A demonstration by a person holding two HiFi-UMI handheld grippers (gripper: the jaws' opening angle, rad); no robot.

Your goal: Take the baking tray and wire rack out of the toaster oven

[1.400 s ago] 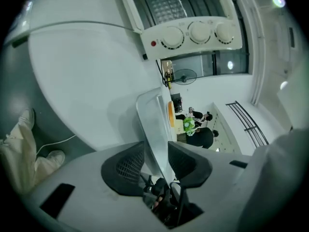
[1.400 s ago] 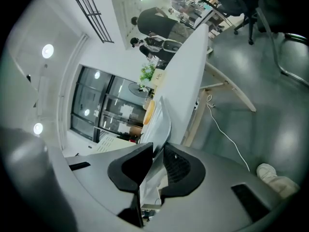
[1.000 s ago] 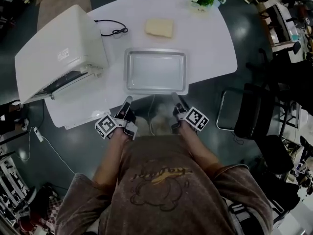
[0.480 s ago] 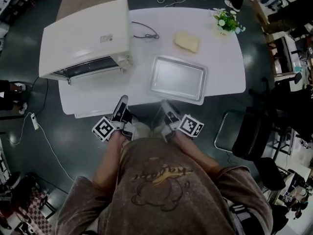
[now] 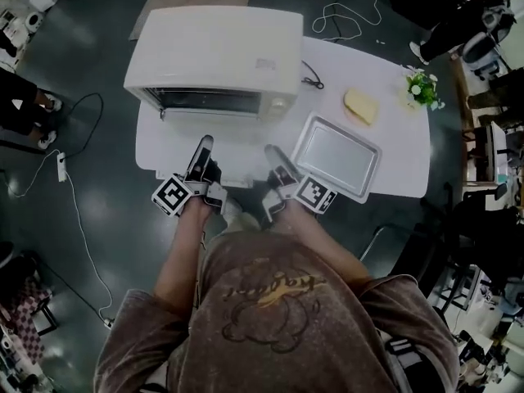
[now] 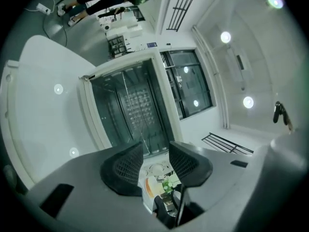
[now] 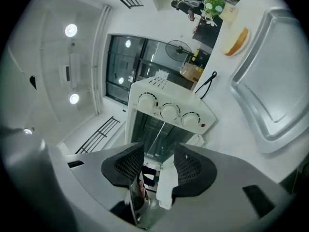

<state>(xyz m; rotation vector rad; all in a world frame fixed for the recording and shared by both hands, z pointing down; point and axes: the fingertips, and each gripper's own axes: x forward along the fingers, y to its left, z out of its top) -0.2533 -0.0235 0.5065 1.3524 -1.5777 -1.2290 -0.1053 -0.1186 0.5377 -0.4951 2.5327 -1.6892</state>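
Observation:
The white toaster oven (image 5: pixel 214 54) stands at the table's far left with its dark front (image 5: pixel 214 101) facing me and its door (image 7: pixel 166 180) folded down. Inside, a wire rack (image 6: pixel 134 108) shows behind the opening. The silver baking tray (image 5: pixel 337 155) lies on the white table (image 5: pixel 176 150) to the right of the oven, also in the right gripper view (image 7: pixel 273 88). My left gripper (image 5: pixel 201 147) points at the oven's left half, open and holding nothing (image 6: pixel 155 149). My right gripper (image 5: pixel 273 155) hangs between oven and tray, open and holding nothing (image 7: pixel 158 151).
A yellow bread slice (image 5: pixel 360 105) and a small potted plant (image 5: pixel 421 89) sit beyond the tray. A black cable (image 5: pixel 311 75) trails behind the oven. A dark chair (image 5: pixel 413 244) stands at the right, a power strip (image 5: pixel 61 167) lies on the floor at the left.
Both grippers moved left from the tray's near edge to the oven's front and rose. The view swung, so the oven now sits in the middle. The tray stays on the table.

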